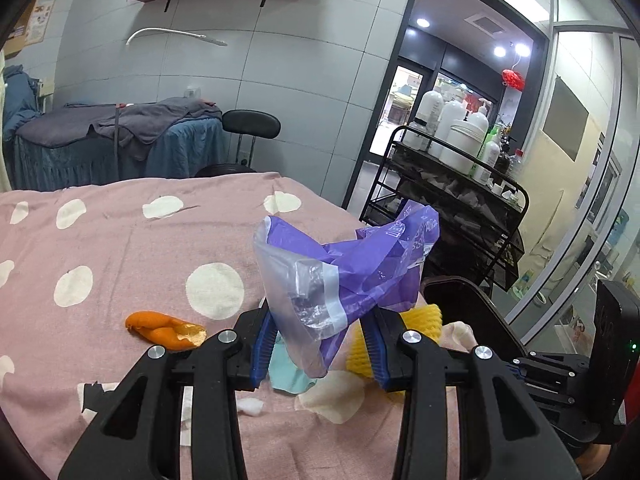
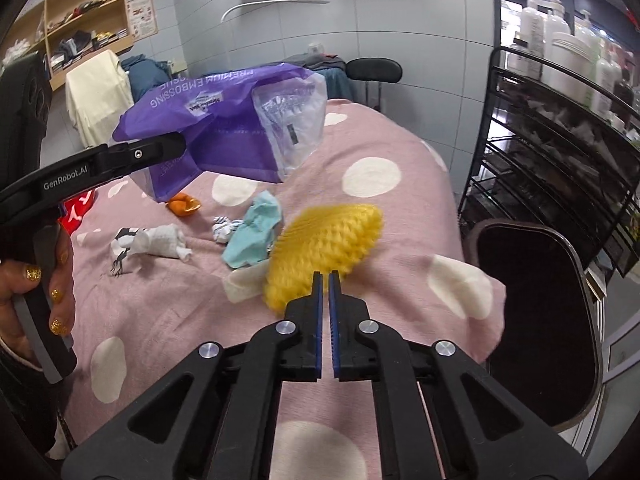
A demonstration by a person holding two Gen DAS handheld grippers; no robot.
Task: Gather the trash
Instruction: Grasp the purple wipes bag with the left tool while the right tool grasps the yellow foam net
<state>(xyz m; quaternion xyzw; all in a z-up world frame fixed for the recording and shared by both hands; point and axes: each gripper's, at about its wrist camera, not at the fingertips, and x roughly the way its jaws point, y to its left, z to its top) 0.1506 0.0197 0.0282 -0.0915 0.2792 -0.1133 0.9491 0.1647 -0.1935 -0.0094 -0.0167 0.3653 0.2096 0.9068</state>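
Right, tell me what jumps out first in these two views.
The purple plastic bag stands out, held up over the pink spotted bedspread in the left gripper. Next is the yellow foam net, blurred, at the tips of the shut right gripper. Orange peel lies on the bedspread.

I was in beauty salon room: massage beds (image 1: pixel 120 136) with covers, black cart (image 1: pixel 452 200) full of lotion bottles (image 1: pixel 452 120), stool (image 1: pixel 251 123).

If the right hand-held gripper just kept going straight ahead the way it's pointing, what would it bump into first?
Most likely the yellow foam net: it lies right past the fingertips of the right hand-held gripper, which is shut, on the pink spotted bedcover. Depth is hard to judge.
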